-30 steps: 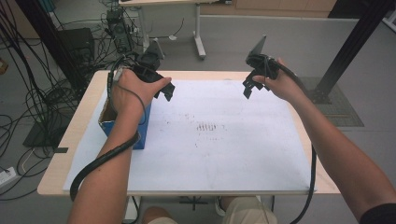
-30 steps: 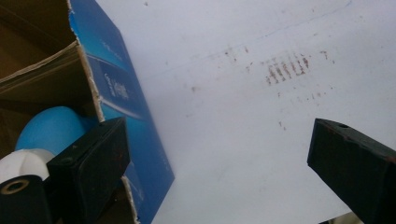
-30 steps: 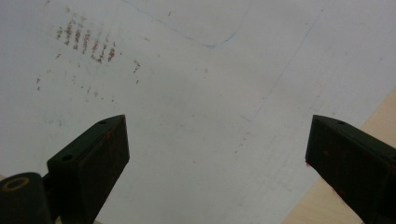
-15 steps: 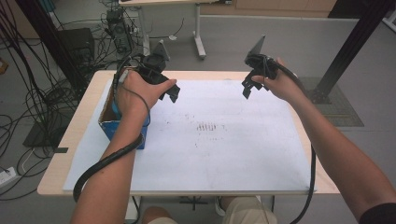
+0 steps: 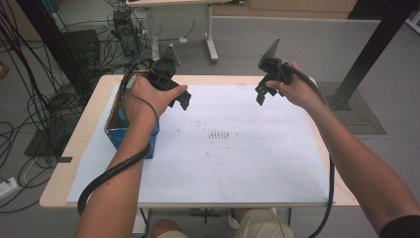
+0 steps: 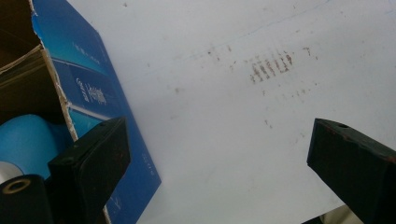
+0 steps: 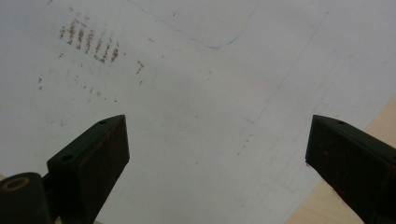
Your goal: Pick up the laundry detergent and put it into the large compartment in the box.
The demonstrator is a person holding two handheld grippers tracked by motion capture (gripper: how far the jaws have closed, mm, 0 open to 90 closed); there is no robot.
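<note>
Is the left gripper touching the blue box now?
Apart. The left gripper view shows the left gripper open over the white sheet, its jaw above the blue box, not on it.

Grey floor (image 5: 307,44), tangled cables (image 5: 34,99), second table (image 5: 198,2).

Your left forearm hides much of the open blue cardboard box (image 5: 115,134); its printed lettering is too blurred to read.

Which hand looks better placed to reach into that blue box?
Left. The left gripper hovers open right beside the blue box at the table's left edge; the right gripper, also open, is across the white sheet.
</note>
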